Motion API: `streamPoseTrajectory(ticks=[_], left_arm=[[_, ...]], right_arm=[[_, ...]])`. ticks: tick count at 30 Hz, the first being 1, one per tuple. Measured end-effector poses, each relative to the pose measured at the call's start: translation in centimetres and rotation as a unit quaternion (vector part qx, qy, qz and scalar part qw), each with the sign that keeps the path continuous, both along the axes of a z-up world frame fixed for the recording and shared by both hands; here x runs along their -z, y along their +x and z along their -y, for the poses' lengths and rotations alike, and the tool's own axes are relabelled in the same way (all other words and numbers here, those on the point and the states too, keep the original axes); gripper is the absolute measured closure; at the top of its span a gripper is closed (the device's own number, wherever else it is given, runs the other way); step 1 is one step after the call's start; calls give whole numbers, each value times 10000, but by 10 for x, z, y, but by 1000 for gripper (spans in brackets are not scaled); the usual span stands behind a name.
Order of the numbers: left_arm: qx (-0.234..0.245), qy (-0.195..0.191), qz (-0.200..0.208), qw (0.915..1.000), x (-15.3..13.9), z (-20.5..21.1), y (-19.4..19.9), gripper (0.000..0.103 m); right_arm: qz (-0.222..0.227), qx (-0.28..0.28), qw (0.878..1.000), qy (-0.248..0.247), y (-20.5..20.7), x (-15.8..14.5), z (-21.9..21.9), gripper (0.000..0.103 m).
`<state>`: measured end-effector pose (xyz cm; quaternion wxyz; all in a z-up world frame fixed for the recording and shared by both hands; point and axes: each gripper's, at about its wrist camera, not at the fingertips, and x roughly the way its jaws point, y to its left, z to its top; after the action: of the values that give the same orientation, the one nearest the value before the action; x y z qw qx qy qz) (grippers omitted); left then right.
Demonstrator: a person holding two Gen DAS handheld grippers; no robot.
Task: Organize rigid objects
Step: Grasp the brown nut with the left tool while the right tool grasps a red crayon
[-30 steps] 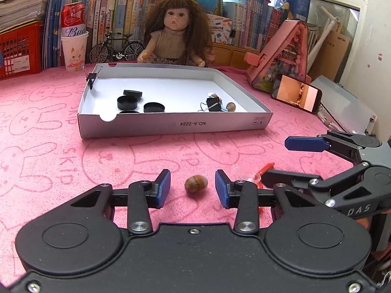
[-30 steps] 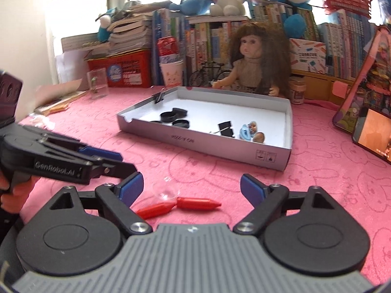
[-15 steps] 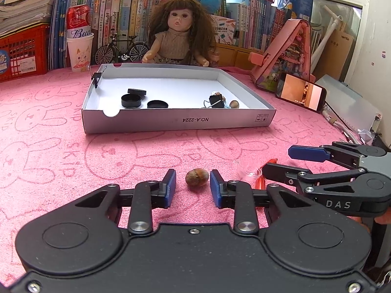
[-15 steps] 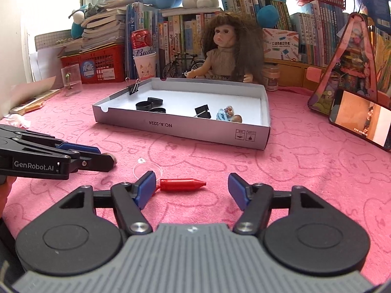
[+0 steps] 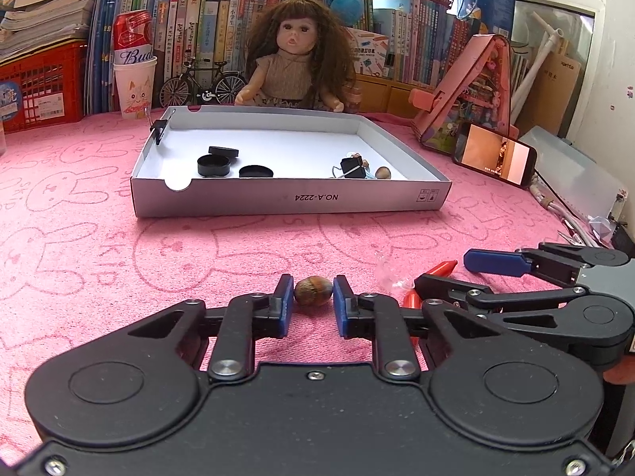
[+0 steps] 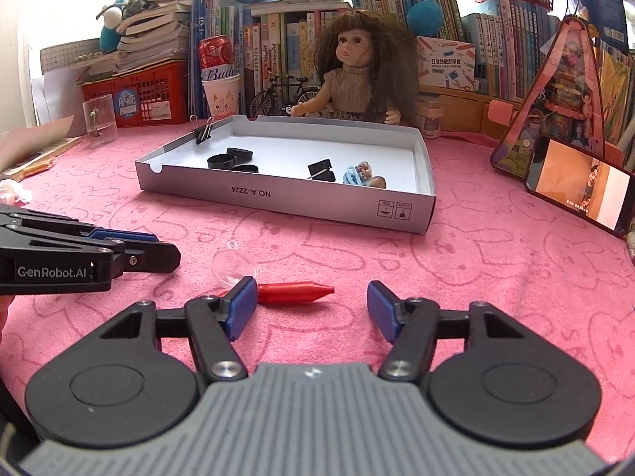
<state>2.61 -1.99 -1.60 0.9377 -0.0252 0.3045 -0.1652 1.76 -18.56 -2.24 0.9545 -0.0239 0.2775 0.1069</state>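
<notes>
Box (image 5: pixel 278 198) front reads "NO.A-2224" upside down; can (image 5: pixel 133 41) "Bud"

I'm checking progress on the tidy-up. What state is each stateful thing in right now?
left gripper: shut on the brown nut, nut on the cloth.
right gripper: open, jaws closing around the red crayon, not gripping.
white box: open-topped, holding black caps, clips and a nut.
phone: screen lit.
</notes>
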Motion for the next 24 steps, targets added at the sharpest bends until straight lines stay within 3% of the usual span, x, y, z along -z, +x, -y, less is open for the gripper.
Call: streamPoseTrajectory(ticks=[10,24], left_arm=[[-41,5,31,10000,1,3,-2,83],[-101,-37,126,9999,-8,1,3,83]], right_arm=[[42,155,9999,54,-1,1,1,55],[128,284,9991,292,3,-7,7,55]])
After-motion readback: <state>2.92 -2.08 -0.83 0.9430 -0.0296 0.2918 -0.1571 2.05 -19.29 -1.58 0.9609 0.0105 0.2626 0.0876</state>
